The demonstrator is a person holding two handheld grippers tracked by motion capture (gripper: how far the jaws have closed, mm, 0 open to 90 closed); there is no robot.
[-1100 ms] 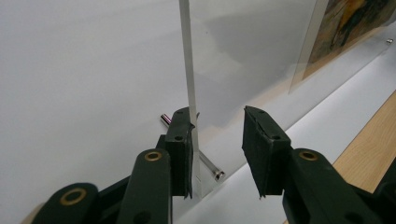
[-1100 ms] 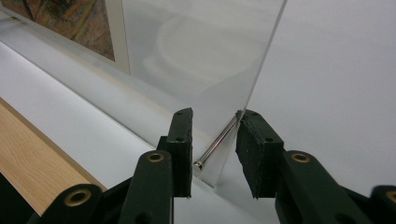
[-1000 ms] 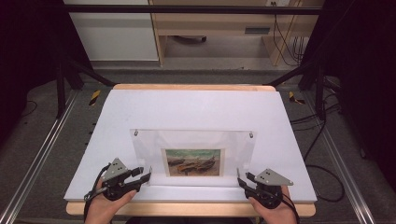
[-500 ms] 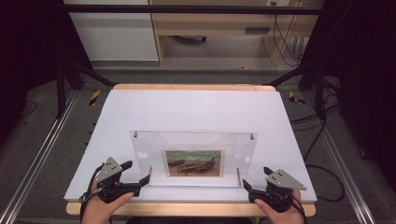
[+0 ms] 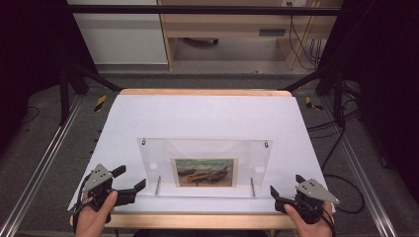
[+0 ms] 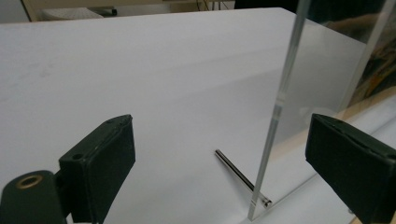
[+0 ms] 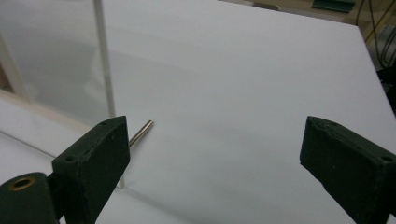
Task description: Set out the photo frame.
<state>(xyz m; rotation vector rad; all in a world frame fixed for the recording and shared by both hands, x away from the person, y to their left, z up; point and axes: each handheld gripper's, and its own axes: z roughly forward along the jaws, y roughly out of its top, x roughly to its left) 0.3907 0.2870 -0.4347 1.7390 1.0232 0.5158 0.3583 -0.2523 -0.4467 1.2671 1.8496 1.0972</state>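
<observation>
- Table: broad flat top covered w/ smooth matte white sheet, pale wood edge seen at near & far sides; spread ahead of both claws.
- Acrylic frame: clear rectangular panel, glossy, stood upright on the white sheet, btwn the two claws. Its left end is seen just right of the left gripper, its right end just left of the right gripper. Seen edge-on in left gripper view as a thin clear slab inside the jaw gap, nearer the right pad, not touched.
- Picture: small rectangular print, muted greens/browns, held in the panel's lower middle.
- Left gripper: black, blocky rubbery pads, grey three-cornered plate on top; jaws just opened, now wide apart, nothing pressed.
- Right gripper: same build; jaws just opened, now wide, nothing btwn pads; panel edge seen beyond its left pad, apart from it.
- Support pins: thin shiny metal rods, round; one laid through the panel's base just ahead of left claw, one right by the right claw's left pad.
</observation>
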